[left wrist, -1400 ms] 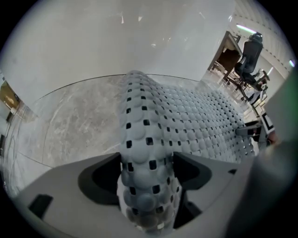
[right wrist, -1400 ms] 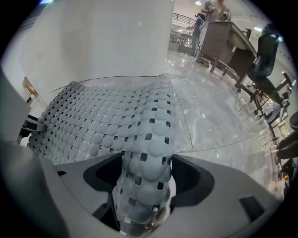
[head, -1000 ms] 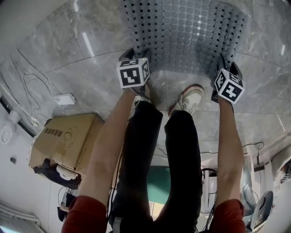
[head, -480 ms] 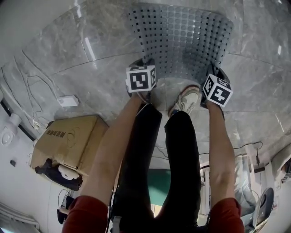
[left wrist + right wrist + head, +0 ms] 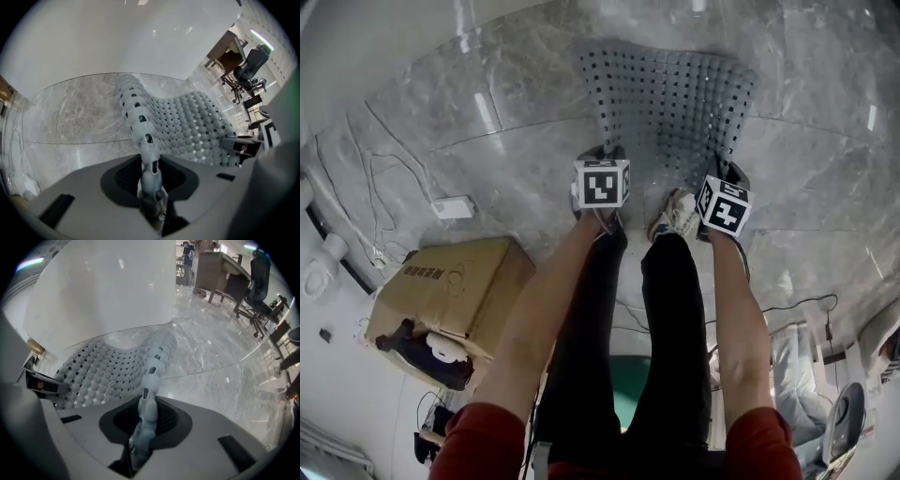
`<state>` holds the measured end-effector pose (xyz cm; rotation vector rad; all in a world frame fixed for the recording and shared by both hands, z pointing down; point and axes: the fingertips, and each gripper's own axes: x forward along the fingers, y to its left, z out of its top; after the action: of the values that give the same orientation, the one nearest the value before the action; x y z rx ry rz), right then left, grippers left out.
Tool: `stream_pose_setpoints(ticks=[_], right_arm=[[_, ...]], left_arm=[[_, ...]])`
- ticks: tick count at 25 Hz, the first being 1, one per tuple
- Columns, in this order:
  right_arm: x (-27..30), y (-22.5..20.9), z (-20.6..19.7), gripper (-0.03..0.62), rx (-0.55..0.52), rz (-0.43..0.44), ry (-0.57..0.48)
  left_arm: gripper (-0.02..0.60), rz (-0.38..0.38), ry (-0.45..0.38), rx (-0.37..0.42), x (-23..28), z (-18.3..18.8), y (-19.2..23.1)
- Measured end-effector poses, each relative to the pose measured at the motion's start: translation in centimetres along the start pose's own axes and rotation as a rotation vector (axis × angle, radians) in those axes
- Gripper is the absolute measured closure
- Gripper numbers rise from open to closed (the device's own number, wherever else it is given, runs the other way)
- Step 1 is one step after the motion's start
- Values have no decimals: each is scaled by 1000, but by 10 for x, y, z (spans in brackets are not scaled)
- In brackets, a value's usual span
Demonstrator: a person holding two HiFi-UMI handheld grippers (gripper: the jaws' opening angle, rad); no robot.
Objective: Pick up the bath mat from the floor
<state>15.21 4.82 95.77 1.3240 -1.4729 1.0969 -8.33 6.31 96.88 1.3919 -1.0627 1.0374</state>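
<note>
The grey bath mat (image 5: 670,94), knobbly and full of square holes, lies on the marble floor with its near edge raised and bowed. My left gripper (image 5: 602,155) is shut on the near left corner; in the left gripper view the mat's edge (image 5: 140,126) runs up out of the jaws (image 5: 151,190). My right gripper (image 5: 729,173) is shut on the near right corner, whose edge (image 5: 152,366) rises from its jaws (image 5: 142,432). Both pairs of jaws have just been closing with the mat's edge between them. The mat (image 5: 197,129) sags between the two grips.
The person's shoes (image 5: 678,213) stand between the grippers, just short of the mat. A cardboard box (image 5: 450,286) sits at the left, with a white adapter (image 5: 455,206) and cables beside it. A white wall (image 5: 108,287) rises behind the mat. Office chairs (image 5: 253,65) and a desk (image 5: 220,270) stand farther off.
Both grippers have closed on the mat's near corners, risen and drawn closer together. The mat's near edge has come up off the floor and the mat looks narrower and bowed.
</note>
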Motion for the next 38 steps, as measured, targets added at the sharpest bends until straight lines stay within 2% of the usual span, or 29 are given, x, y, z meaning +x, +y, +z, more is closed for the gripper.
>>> stream_pose_setpoints(ticks=[5, 13, 22, 25, 33, 38], right_arm=[[-38, 13, 1, 533, -22, 6, 10], [-111, 18, 16, 533, 10, 2, 0], [-216, 28, 44, 533, 40, 5, -25], [-255, 33, 58, 534, 46, 13, -47], [-351, 40, 92, 533, 78, 22, -119], [-405, 48, 108, 533, 58, 22, -156]], left_arm=[[486, 4, -1, 14, -36, -9, -15], [494, -1, -10, -28, -110, -9, -38], [494, 12, -47, 39, -219, 9, -57], [494, 20, -75, 37, -261, 19, -64], [494, 26, -165, -29, -371, 35, -77], [495, 24, -202, -22, -429, 38, -87]])
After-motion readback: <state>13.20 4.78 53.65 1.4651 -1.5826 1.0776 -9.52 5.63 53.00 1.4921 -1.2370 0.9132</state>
